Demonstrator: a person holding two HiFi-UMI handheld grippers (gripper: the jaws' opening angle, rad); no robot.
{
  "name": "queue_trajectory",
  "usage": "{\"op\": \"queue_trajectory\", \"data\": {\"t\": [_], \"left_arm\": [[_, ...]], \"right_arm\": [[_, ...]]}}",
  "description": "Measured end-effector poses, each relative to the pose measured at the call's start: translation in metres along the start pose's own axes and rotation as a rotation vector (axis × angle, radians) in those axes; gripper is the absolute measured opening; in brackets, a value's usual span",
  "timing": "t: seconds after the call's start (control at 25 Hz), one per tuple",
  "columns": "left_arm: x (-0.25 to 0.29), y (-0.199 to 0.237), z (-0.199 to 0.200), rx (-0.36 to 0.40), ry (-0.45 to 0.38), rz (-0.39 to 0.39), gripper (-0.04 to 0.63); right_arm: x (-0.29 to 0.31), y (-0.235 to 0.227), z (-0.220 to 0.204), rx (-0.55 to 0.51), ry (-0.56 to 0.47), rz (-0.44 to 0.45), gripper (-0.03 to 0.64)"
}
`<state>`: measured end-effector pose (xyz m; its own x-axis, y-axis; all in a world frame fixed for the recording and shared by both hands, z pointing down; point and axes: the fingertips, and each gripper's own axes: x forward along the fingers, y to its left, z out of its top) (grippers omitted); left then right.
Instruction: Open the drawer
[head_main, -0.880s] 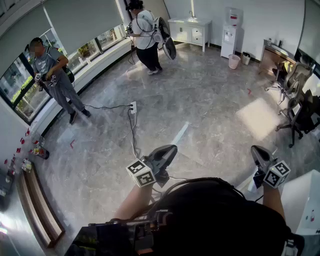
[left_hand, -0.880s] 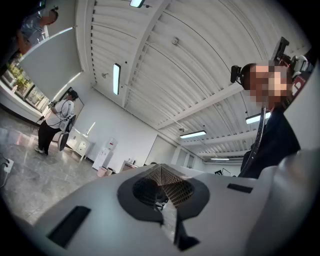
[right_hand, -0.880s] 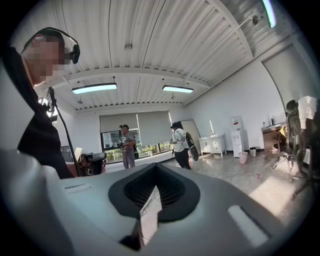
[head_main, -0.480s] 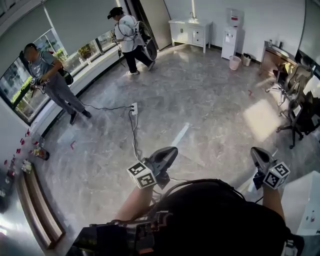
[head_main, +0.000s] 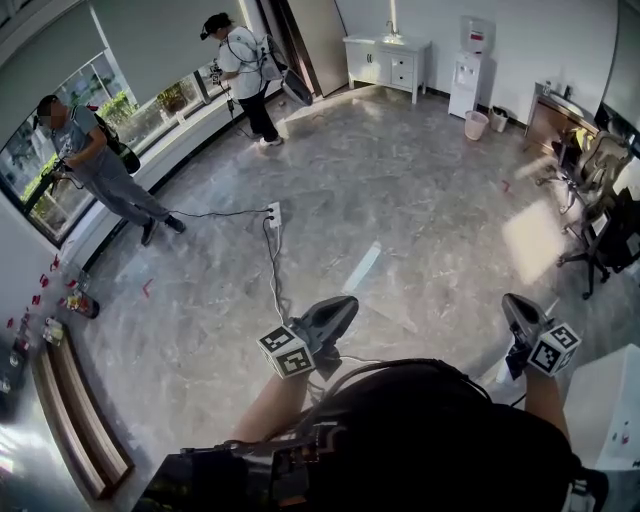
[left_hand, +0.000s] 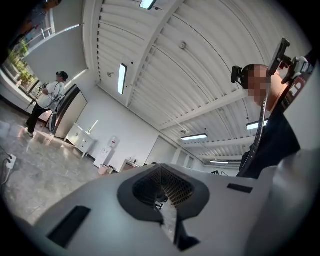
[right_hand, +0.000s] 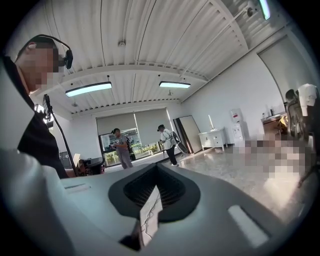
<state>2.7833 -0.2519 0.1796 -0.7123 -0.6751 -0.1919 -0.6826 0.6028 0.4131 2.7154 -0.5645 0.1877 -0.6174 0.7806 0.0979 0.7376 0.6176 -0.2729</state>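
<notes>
A white cabinet (head_main: 388, 62) with drawers stands against the far wall, well across the floor from me; it also shows small in the left gripper view (left_hand: 82, 140) and in the right gripper view (right_hand: 212, 137). My left gripper (head_main: 350, 303) is held in front of my body over the marble floor, jaws together and empty (left_hand: 161, 169). My right gripper (head_main: 510, 300) hangs at the same height further right, also shut with nothing in it (right_hand: 157, 167). Both point out into the room, toward nothing close by.
A power strip (head_main: 272, 213) with its cable lies on the floor ahead. One person (head_main: 95, 165) stands by the left windows, another (head_main: 245, 70) near the far door. Office chairs (head_main: 600, 220) crowd the right; a white tabletop corner (head_main: 605, 400) sits beside my right arm.
The person with the backpack has walked left toward the far windows and the person at the left has shifted stance. Both grippers have stayed where they were.
</notes>
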Motion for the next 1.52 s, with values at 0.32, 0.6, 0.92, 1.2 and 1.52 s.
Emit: {"op": "queue_trajectory", "data": {"t": [0.32,0.6,0.92,1.2,1.52], "left_arm": [[-0.039,0.042,0.020,-0.026,-0.005,0.016,0.002],[-0.071,0.082,0.028,-0.053,-0.025,0.053,0.002],[-0.070,0.097,0.026,-0.067,-0.034,0.078,0.002],[-0.043,0.105,0.027,-0.018,-0.032,0.154,0.002],[0.072,0.099,0.022,-0.002,-0.046,0.233,0.002]], "right_arm": [[0.053,0.030,-0.004,-0.001,0.013,0.003,0.002],[0.098,0.052,-0.015,-0.025,0.065,0.023,0.002],[0.127,0.040,-0.008,-0.023,0.091,0.053,0.002],[0.149,-0.004,-0.006,0.004,0.089,0.129,0.002],[0.158,-0.124,0.030,0.023,0.081,0.210,0.002]]}}
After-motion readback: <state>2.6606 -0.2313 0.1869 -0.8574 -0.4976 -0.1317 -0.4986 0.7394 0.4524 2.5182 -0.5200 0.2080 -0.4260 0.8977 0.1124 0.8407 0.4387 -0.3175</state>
